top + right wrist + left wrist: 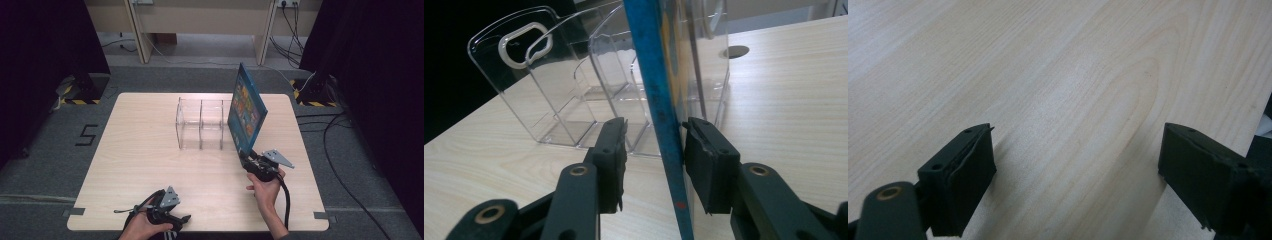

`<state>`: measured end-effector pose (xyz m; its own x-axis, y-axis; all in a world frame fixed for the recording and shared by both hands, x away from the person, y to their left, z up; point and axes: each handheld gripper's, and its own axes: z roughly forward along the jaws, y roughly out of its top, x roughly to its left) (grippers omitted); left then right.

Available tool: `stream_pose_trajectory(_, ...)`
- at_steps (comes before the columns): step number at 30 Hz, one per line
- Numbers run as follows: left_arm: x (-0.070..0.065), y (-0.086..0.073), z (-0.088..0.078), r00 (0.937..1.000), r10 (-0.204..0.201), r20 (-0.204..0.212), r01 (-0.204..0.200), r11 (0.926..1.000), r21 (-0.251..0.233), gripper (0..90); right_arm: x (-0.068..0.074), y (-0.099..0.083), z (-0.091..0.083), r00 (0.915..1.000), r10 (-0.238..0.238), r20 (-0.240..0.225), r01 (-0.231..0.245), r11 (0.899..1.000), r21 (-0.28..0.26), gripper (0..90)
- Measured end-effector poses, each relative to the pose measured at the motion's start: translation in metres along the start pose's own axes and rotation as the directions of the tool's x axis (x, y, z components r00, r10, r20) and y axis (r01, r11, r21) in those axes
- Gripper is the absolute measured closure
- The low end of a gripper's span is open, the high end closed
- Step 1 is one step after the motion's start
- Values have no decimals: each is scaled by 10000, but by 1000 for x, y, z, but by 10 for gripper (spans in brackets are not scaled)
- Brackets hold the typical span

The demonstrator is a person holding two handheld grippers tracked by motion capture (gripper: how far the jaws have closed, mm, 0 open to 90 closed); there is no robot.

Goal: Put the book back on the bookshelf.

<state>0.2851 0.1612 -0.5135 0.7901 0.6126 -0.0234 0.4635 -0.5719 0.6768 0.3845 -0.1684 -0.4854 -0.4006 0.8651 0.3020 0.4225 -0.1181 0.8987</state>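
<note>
A thin blue picture book (247,107) stands on edge, tilted, at the right end of a clear plastic organizer (200,125) with several compartments. My right gripper (248,159) is at the book's lower near corner. In the right gripper view the book's blue edge (664,125) sits between the jaws: the right pad (704,160) touches it, while the left pad (616,150) stands a gap away. The organizer (549,85) rises just behind. My left gripper (182,220) rests near the table's front edge, open, with nothing but bare wood between its jaws (1075,155).
The light wooden table (140,150) has free room left of and in front of the organizer. Dark curtains flank both sides. Cables trail over the grey floor (345,165) at the right, and a desk stands at the back.
</note>
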Motion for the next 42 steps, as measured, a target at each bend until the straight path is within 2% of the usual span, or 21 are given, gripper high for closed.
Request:
stream_pose_trajectory(5,0,0,0,10000,-2,1,2,10000,0,137,3,-1,0,9997,-233,-60,233,9997,46,665)
stream_pose_trajectory(8,0,0,0,10000,-1,2,1,10000,-1,137,3,-2,0,9997,36,-226,-36,10000,-9,721)
stream_pose_trajectory(13,0,0,0,10000,2,25,-2,10000,3,138,4,-2,0,9990,398,-179,-400,9991,-115,723)
stream_pose_trajectory(14,0,0,0,10000,8,39,-8,10000,1,138,4,-3,-1,9980,614,-135,-616,9980,-130,724)
stream_pose_trajectory(17,0,0,0,10000,19,27,-19,10000,-1,138,5,-3,-2,9989,471,-25,-471,9988,-134,738)
stream_pose_trajectory(21,0,0,0,10000,12,28,-12,10000,-7,138,6,-3,-2,9983,586,-4,-586,9981,-173,741)
stream_pose_trajectory(24,0,0,0,10000,12,26,-12,10000,-12,138,7,-4,-3,9960,888,11,-888,9959,-192,738)
stream_pose_trajectory(26,-1,0,0,10000,0,29,0,10000,-19,138,6,-7,-3,9899,1419,-70,-1420,9893,-345,727)
stream_pose_trajectory(28,-1,0,0,10000,-2,28,2,10000,-21,137,5,-8,-4,9869,1609,-73,-1611,9861,-414,736)
stream_pose_trajectory(29,-1,0,0,10000,7,10,-7,10000,-1,138,5,-7,-4,9890,1477,-61,-1478,9882,-391,736)
stream_pose_trajectory(31,-1,0,0,10000,6,11,-6,10000,-1,138,7,-8,-3,9868,1610,-160,-1614,9862,-369,739)
stream_pose_trajectory(33,-1,0,0,10000,4,28,-4,10000,-12,138,10,-8,-2,9933,1147,-110,-1150,9927,-360,748)
stream_pose_trajectory(35,-1,0,0,10000,-1,32,1,10000,-21,138,12,-9,-2,9895,1435,-200,-1441,9891,-312,748)
stream_pose_trajectory(37,-1,0,0,10000,2,31,-2,10000,-17,138,13,-10,-1,9911,1308,-229,-1315,9908,-325,751)
stream_pose_trajectory(39,-1,0,0,10000,5,33,-5,10000,-22,138,14,-9,-1,9951,983,-93,-986,9946,-329,754)
stream_pose_trajectory(42,-1,0,0,10000,7,34,-7,10000,-15,138,13,-9,-2,9934,1137,-166,-1141,9930,-301,717)
